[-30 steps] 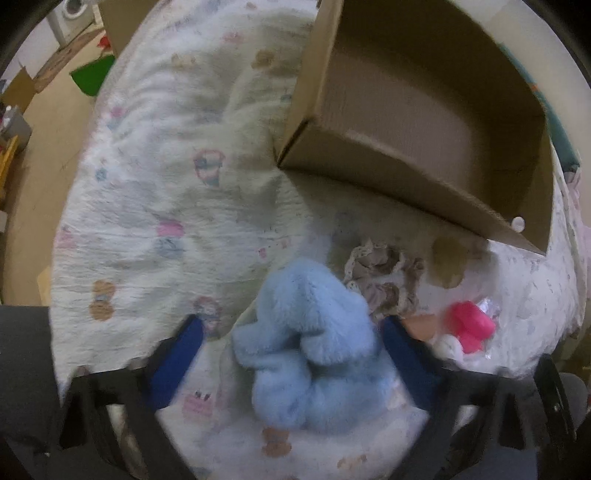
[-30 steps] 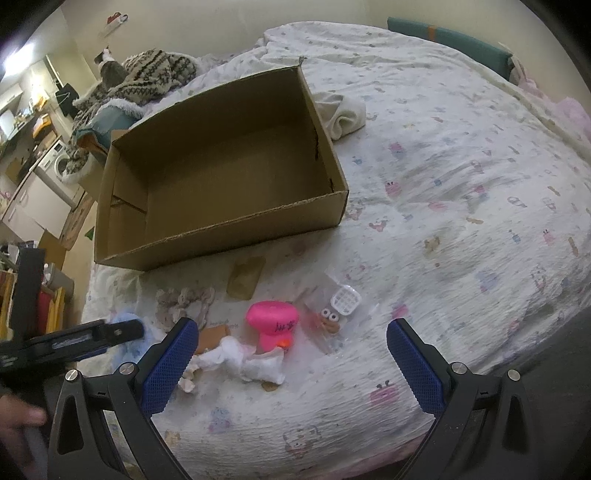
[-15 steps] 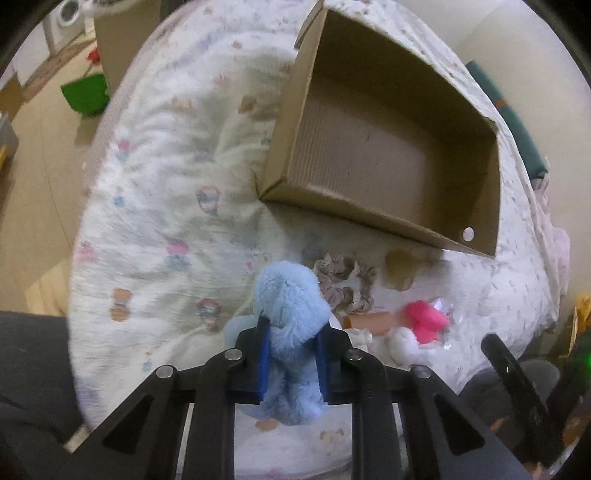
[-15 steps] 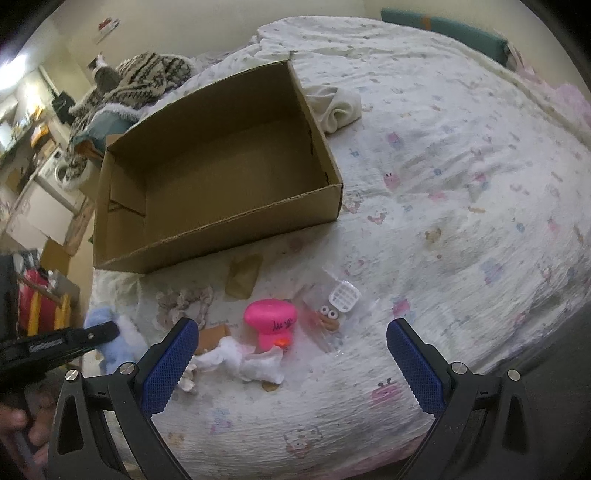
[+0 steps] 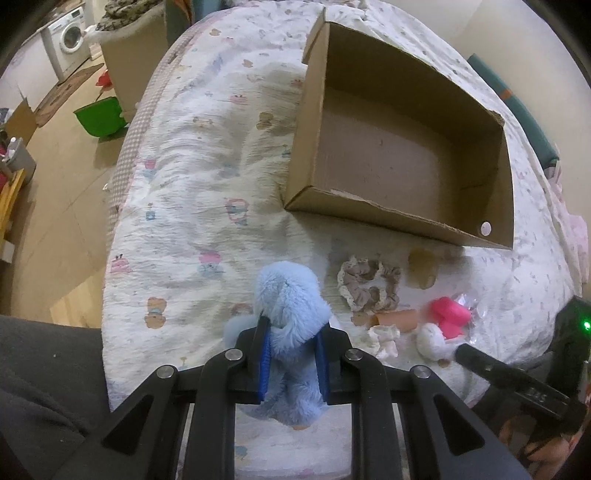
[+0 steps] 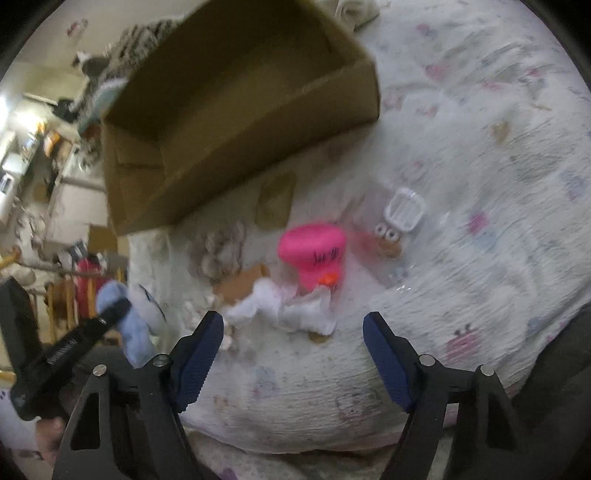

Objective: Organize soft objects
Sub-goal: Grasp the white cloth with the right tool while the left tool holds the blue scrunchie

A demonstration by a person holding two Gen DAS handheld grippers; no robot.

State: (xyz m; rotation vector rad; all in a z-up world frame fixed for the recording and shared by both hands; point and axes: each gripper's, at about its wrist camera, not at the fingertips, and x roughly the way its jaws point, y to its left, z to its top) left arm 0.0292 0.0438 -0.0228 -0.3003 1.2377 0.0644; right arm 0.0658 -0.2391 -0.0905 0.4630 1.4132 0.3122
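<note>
My left gripper [image 5: 291, 332] is shut on a fluffy light-blue plush [image 5: 288, 295] and holds it above the bed's near edge; the plush also shows in the right wrist view [image 6: 125, 325]. An open, empty cardboard box [image 5: 399, 155] lies beyond it on the bed. My right gripper [image 6: 293, 332] is open and empty, just in front of a white sock [image 6: 288, 310]. Behind the sock stand a pink toy [image 6: 314, 251], a beige scrunchie [image 6: 218, 251] and a clear packet with a small white item [image 6: 402, 210].
The patterned bedspread [image 5: 192, 206] drops off to a wooden floor on the left, with a green tub [image 5: 99, 116] and a washing machine [image 5: 70, 35]. A brown cardboard scrap [image 6: 275, 199] lies by the box. A white cloth [image 6: 354, 11] lies beyond the box.
My left gripper closed on the blue plush and lifted it off the bed. My right gripper moved forward and down toward the white sock and narrowed its opening.
</note>
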